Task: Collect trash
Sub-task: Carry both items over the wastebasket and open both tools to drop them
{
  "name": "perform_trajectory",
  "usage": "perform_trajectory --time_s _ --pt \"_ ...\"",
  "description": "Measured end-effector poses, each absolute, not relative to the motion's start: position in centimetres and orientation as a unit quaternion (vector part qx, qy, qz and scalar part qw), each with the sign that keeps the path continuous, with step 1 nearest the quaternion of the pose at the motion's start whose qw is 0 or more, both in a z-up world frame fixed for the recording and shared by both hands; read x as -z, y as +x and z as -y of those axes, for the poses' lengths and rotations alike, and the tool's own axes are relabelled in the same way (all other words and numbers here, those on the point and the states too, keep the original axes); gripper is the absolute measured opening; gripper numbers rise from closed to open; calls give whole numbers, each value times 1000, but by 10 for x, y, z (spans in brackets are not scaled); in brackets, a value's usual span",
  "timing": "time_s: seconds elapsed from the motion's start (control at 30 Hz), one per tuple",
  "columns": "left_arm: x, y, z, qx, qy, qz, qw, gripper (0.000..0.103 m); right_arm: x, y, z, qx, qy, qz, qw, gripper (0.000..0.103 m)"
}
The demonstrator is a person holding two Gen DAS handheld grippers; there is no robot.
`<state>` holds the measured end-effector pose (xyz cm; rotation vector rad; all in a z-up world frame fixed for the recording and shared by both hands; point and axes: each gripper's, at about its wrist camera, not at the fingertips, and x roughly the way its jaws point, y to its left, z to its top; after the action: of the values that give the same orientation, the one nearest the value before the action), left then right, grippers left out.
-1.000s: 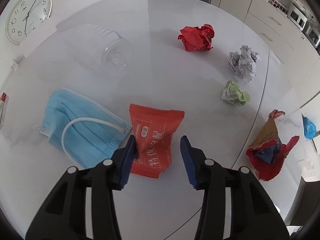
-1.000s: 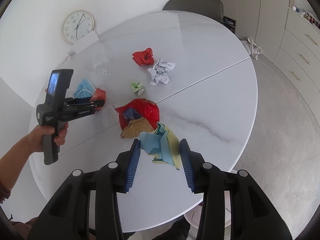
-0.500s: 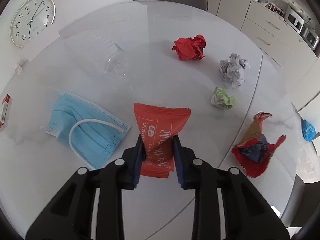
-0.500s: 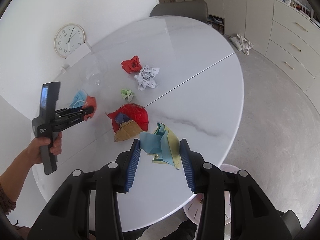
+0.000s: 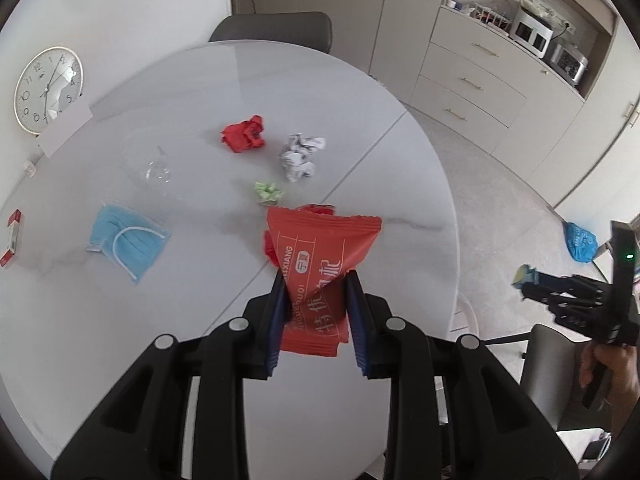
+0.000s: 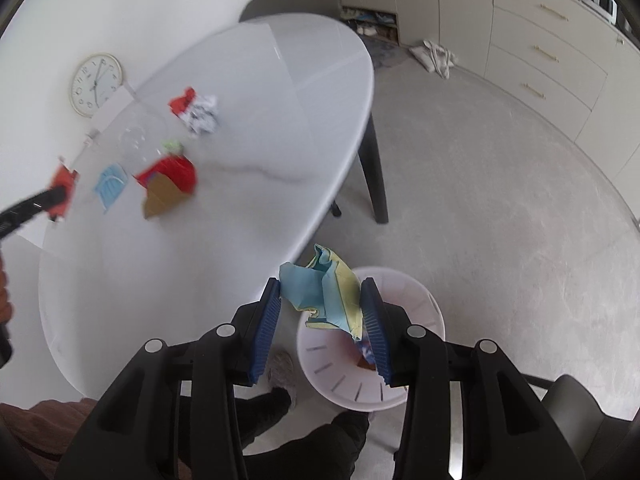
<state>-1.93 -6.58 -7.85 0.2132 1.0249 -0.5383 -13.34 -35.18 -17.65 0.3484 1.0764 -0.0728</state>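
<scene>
My left gripper [image 5: 316, 280] is shut on a red snack wrapper [image 5: 320, 268] and holds it well above the round white table [image 5: 120, 340]. My right gripper [image 6: 322, 294] is shut on a crumpled blue and yellow wrapper [image 6: 328, 300], off the table's edge and above a white slotted trash bin [image 6: 400, 380] on the floor. Left on the table are a blue face mask [image 5: 128, 240], a red paper ball [image 5: 244, 134], a white paper ball [image 5: 300, 156], a small green scrap [image 5: 269, 192] and a torn red and brown wrapper [image 6: 168, 184].
A clear plastic cup [image 5: 150, 164] lies on its side. A small red and white box [image 5: 12, 238] sits at the table's left edge. A clock [image 5: 48, 88] leans on the wall. A grey chair [image 5: 276, 32] stands behind the table, drawers [image 5: 480, 88] to the right.
My left gripper closed on the red snack wrapper and lifted it off the table. My right gripper carried the blue and yellow wrapper off the table's edge to above the bin.
</scene>
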Motion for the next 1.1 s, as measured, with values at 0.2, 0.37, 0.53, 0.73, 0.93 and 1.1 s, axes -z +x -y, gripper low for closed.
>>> perform_trajectory --time_s 0.2,0.37,0.53,0.73,0.93,1.1 --pt "74 -44 122 287 133 -474 822 29 270 -125 364 28 165 -562 810 43" --pt "79 -62 164 308 138 -477 811 29 343 -114 370 25 175 -608 774 62" --pt "85 -83 192 322 160 -475 803 29 360 -119 382 24 193 -623 758 84" --pt "101 -106 223 339 177 -485 787 29 320 -150 418 47 212 -586 781 90" --pt "135 -130 262 359 194 -507 760 29 250 -183 462 95 224 -529 813 98" --pt "182 -140 286 361 204 -545 729 35 216 -207 490 117 226 -505 825 98"
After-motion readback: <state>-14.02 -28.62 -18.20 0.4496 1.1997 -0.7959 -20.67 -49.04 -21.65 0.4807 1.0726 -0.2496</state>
